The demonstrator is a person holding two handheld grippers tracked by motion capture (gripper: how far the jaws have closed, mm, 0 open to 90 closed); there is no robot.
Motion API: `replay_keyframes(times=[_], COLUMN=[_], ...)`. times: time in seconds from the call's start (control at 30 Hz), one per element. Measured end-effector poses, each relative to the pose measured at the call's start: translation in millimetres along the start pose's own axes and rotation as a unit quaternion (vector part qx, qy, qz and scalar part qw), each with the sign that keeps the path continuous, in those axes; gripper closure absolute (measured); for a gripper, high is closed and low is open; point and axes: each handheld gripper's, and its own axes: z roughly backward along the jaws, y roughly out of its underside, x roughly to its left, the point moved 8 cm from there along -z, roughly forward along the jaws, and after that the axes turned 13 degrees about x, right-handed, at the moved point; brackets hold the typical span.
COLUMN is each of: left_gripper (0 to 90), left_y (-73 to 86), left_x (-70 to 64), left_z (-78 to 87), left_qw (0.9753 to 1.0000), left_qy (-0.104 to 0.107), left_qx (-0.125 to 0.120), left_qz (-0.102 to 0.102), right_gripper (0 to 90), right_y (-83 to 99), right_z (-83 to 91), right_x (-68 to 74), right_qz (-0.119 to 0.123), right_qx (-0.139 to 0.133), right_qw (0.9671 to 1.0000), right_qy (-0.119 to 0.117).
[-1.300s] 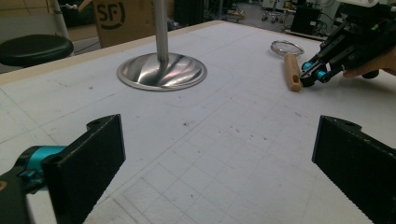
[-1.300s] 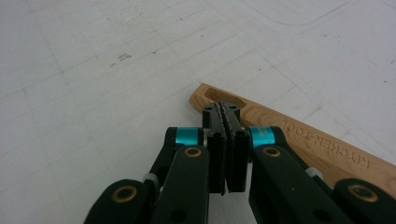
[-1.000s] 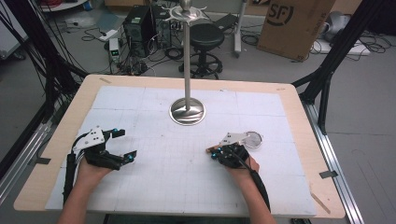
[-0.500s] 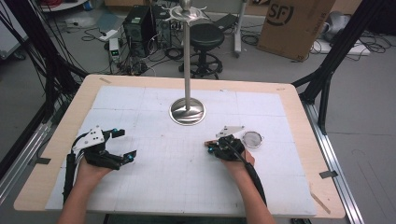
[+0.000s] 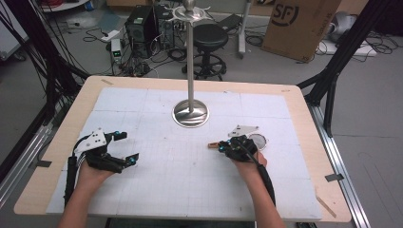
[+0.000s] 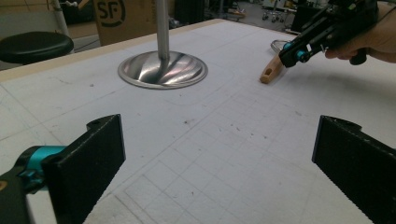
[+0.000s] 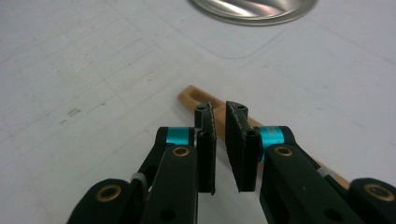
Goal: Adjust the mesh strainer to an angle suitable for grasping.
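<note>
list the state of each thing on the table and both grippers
left gripper: open wide, holding nothing
right gripper: jaws nearly closed above the wooden handle
wooden handle: lying flat on the table
metal stand: upright on its round base
round strainer: lying flat by the right hand

Left black two-jaw gripper (image 5: 121, 148) held low at table's left, jaws spread wide, hand (image 5: 95, 168) behind it. Right black two-jaw gripper (image 7: 219, 122) angled downward, jaws nearly closed, narrow gap between; forearms enter from bottom.
</note>
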Motion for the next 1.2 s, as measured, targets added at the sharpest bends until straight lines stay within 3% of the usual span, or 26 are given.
replay_keyframes(times=[0.17, 0.27, 0.4, 0.6, 0.9, 1.2], left_gripper=[3.1, 3.1, 3.1, 3.1, 3.1, 3.1], left_y=[0.6, 0.8, 1.5, 1.9, 2.1, 1.8], left_x=[0.4, 0.0, 0.2, 0.4, 0.7, 0.2], left_z=[-0.6, -1.4, -1.8, -1.7, -1.9, -1.7], left_qw=[1.0, 1.0, 1.0, 1.0, 1.0, 1.0], left_qy=[-0.001, -0.001, -0.002, -0.002, -0.001, -0.001], left_qx=[0.002, 0.003, 0.006, 0.008, 0.008, 0.007], left_qz=[0.0, 0.001, 0.001, 0.001, 0.002, 0.002], right_gripper=[82.1, 82.4, 82.4, 82.4, 82.4, 88.0], right_y=[5.0, 6.3, 11.2, 16.7, 22.5, 25.9], right_z=[19.2, 21.8, 18.6, 9.5, 6.5, 9.9], right_x=[-28.9, -38.1, -56.1, -67.7, -78.4, -69.0], right_qz=[-0.029, -0.034, -0.047, -0.06, -0.071, -0.053], right_qx=[-0.01, -0.009, 0.01, 0.03, 0.042, 0.064], right_qw=[0.999, 0.9984, 0.9968, 0.9949, 0.9929, 0.9919], right_qy=[0.032, 0.043, 0.064, 0.075, 0.086, 0.096])
